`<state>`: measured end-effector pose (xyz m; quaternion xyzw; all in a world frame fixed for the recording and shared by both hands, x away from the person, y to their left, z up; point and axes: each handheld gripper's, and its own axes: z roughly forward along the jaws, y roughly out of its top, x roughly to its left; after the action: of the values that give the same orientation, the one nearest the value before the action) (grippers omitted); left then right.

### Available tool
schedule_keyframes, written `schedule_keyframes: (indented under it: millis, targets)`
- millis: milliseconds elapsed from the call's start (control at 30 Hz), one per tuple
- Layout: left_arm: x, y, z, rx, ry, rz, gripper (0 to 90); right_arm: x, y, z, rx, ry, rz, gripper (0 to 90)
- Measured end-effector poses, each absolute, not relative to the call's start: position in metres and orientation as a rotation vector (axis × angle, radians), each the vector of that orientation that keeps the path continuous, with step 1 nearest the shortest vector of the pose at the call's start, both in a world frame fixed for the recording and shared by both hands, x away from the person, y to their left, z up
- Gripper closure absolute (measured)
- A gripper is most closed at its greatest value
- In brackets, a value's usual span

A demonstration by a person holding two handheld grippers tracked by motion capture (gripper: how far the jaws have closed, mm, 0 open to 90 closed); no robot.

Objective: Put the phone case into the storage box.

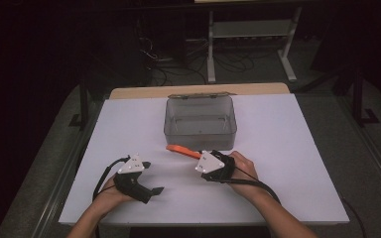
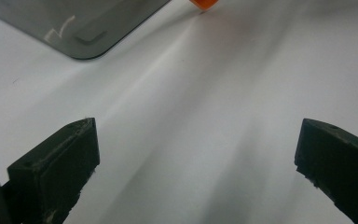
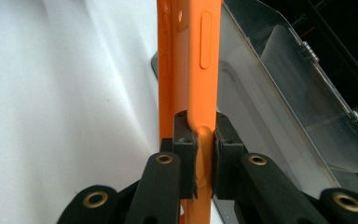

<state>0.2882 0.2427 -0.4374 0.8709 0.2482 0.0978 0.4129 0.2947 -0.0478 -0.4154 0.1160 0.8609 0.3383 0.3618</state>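
An orange phone case (image 1: 181,150) lies flat just above the white table (image 1: 287,163), in front of a clear plastic box (image 1: 200,119). My right gripper (image 1: 202,156) is shut on the case's near end; in the right gripper view both pads pinch the thin orange edge (image 3: 205,70), and the box wall (image 3: 279,84) stands to its right. My left gripper (image 1: 151,176) rests at the front left with its jaws wide apart and nothing between them. In the left gripper view, bare table lies between the jaws, a corner of the box (image 2: 84,28) is at top left, and a bit of the case (image 2: 204,3) shows at the top.
The box's lid (image 1: 198,96) is tilted back behind it. The table's back edge shows a strip of wood (image 1: 144,92). Beyond it stand a white shelf frame (image 1: 250,29) and tangled cables (image 1: 168,69) on a dark floor.
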Motion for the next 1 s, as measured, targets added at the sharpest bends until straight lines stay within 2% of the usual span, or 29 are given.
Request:
schedule_keyframes:
  millis: [1000]
  targets:
    - [0.288, 0.241, -0.438, 2.201, 0.607, 0.255, 0.0, 0.307, -0.059, -0.409, 0.488, 2.304, 1.076, 81.5]
